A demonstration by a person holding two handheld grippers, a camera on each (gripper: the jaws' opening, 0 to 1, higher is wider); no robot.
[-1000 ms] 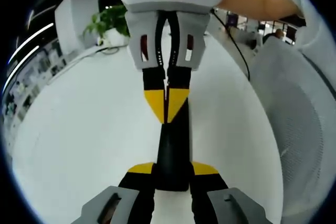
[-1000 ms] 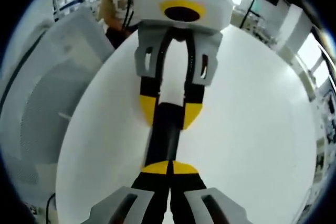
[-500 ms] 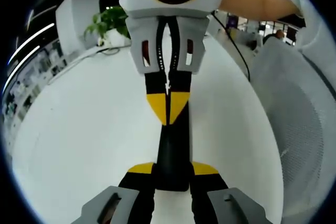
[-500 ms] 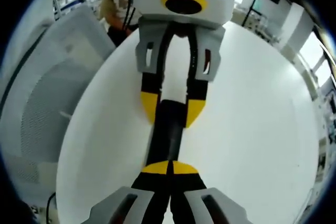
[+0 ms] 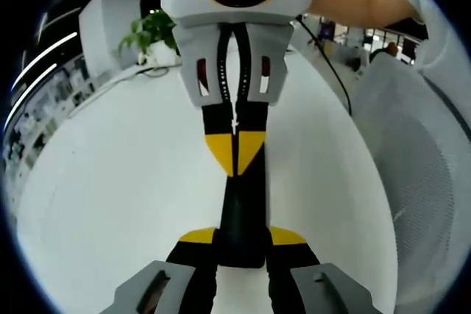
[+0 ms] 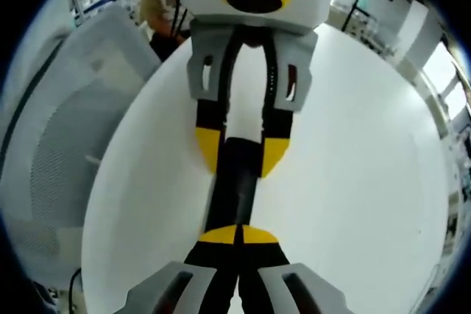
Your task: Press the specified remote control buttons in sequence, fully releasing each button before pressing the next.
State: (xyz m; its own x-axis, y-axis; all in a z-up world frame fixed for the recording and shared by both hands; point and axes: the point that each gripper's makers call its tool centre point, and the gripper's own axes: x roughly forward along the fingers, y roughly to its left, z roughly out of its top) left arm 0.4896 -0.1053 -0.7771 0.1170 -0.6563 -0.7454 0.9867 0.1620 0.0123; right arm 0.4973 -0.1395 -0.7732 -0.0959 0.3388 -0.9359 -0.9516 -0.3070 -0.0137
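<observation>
Remote pinned betw. both grippers over white table, press stage

White round table (image 5: 110, 182) lay under everything; black remote (image 5: 241, 218) sat above its middle, long axis running straight along both grippers' line, one end toward each. Left gripper (image 5: 241, 239) had jaws part open, clamped on remote's near end across its width. Right gripper (image 6: 238, 234) had jaws closed together, gripping nothing, yellow tips touching remote's top face (image 6: 234, 196) at opp. end. Judgement: right gripper was nearer the buttons & did the pressing; left was the holder. Button faces too dark to tell which one was under the tips
</observation>
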